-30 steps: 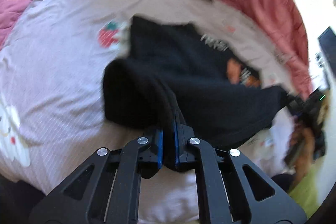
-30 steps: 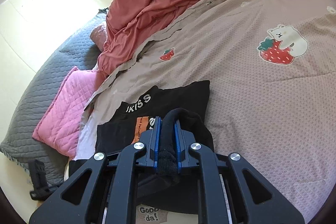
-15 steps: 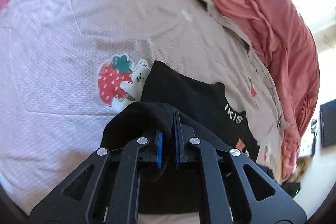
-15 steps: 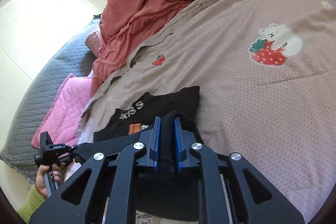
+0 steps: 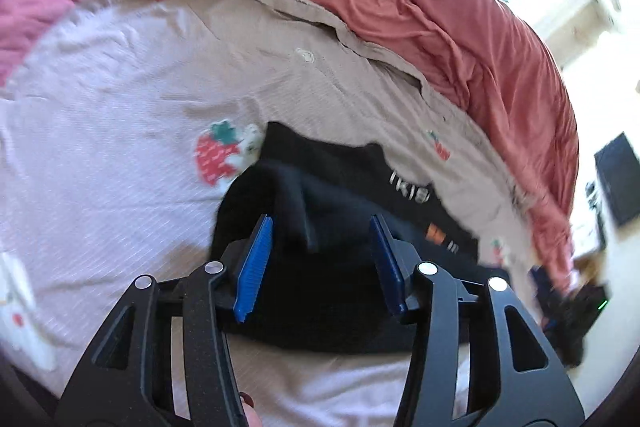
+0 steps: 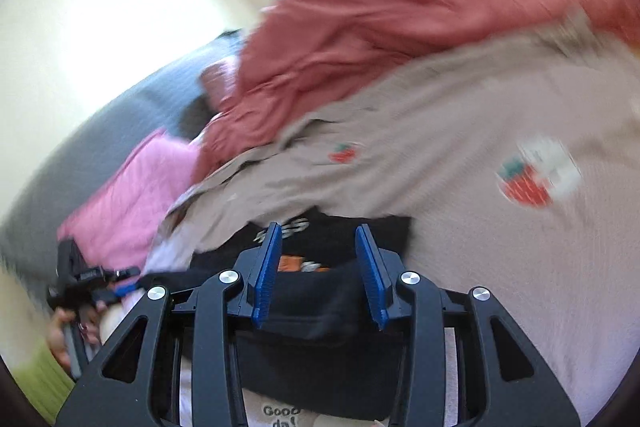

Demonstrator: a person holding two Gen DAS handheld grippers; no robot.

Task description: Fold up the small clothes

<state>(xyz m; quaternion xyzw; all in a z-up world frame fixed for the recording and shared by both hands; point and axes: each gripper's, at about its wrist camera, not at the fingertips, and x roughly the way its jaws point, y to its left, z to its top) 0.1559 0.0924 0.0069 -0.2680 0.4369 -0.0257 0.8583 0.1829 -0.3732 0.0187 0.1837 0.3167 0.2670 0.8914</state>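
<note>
A black T-shirt (image 5: pixel 320 291) with white lettering and an orange print lies folded on the beige bed cover (image 5: pixel 120 155), which carries strawberry-bear prints. My left gripper (image 5: pixel 321 223) hovers over the shirt's near left part. Its jaws are opening, and a loose ridge of black cloth lies between the blue pads (image 5: pixel 256 263) without touching them. In the right wrist view, my right gripper (image 6: pixel 318 231) hangs over the same shirt (image 6: pixel 320 307). Its jaws are opening too, with cloth below them and nothing pinched.
A rust-red duvet (image 5: pixel 440 11) is heaped along the far side of the bed. A pink quilted pillow (image 6: pixel 132 195) and a grey blanket (image 6: pixel 100 131) lie at the left. A hand holds the left gripper (image 6: pixel 132 281) at the lower left. A dark screen (image 5: pixel 620 183) stands off the bed.
Both grippers were shut on folds of the black shirt. Both have let go, their jaws have spread apart, and the cloth has dropped onto the shirt. Both hands have lifted a little.
</note>
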